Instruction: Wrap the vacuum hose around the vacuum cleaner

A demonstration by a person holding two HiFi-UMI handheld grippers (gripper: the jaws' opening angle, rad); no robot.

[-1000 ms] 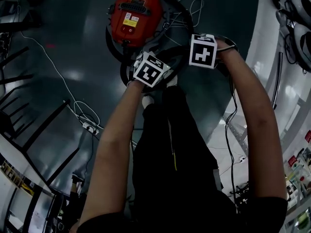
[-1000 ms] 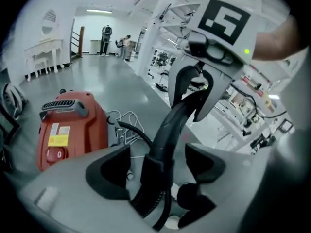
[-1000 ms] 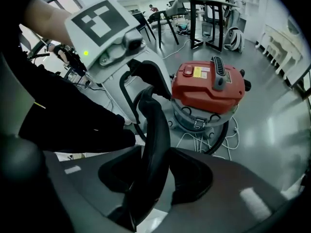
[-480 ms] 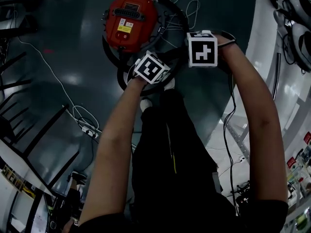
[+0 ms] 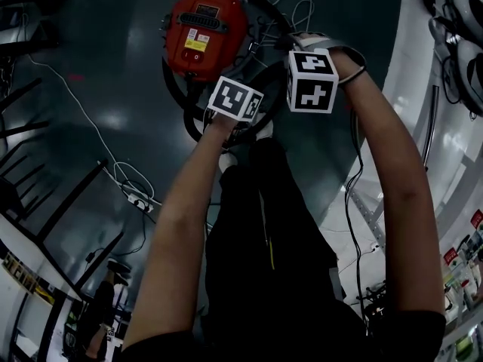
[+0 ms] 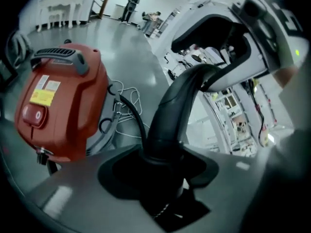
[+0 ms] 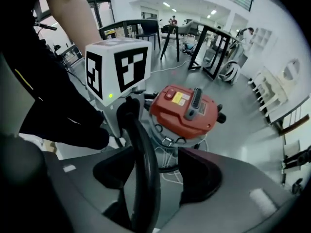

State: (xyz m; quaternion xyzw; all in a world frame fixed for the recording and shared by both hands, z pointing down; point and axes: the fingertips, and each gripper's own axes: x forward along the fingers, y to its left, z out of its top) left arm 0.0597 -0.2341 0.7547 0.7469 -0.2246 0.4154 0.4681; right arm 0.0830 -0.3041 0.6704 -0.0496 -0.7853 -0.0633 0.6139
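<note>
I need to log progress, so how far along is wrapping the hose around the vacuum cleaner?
Done: the hose already rings part of the red vacuum cleaner on the floor. In hand: the left gripper has just closed on the hose; on the right gripper the jaws have just been opening, hose loose between them. Left: lay this held stretch around the body and let go.

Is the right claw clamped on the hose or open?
Open. The right claw has just been opening its jaws; the hose runs between them, a gap beside it.

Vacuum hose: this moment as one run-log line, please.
left tongs: just closed on hose | right tongs: just opening, hose loose between | vacuum cleaner: partly wrapped
</note>
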